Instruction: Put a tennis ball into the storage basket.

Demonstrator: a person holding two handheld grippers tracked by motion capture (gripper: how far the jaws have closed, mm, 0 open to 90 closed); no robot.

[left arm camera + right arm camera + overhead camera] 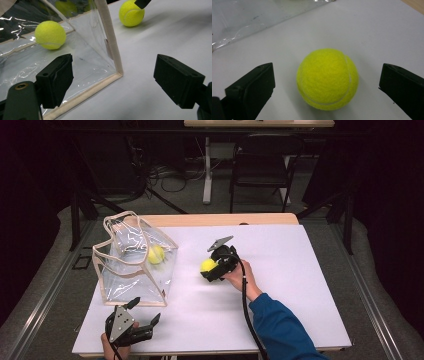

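Right now the right gripper [212, 268] sits near the middle of the white table [280, 285], w/ a yellow tennis ball [208, 265] between its jaws. In the right gripper view the ball [327, 78] rests on the table and the jaws stand wide apart, one at 9 o'clock of it, one at 3 o'clock, neither touching: clear gaps both sides. So nothing clamped yet.

The left gripper [142, 322] is down at the near edge, approx 7 o'clock from the ball, well apart from it. Its jaws are spread too, holding nothing. In the left gripper view the bottom corner of a clear plastic bag [95, 62] w/ cream trim sits between the jaws, closer to the left one; can't tell if that jaw touches it.

The bag [125, 275] stands at about 9 o'clock from the right gripper, near but apart. A second tennis ball [156, 254] is inside the bag, seen thru the wall. A blue sleeve [282, 330] comes in from 5 o'clock.
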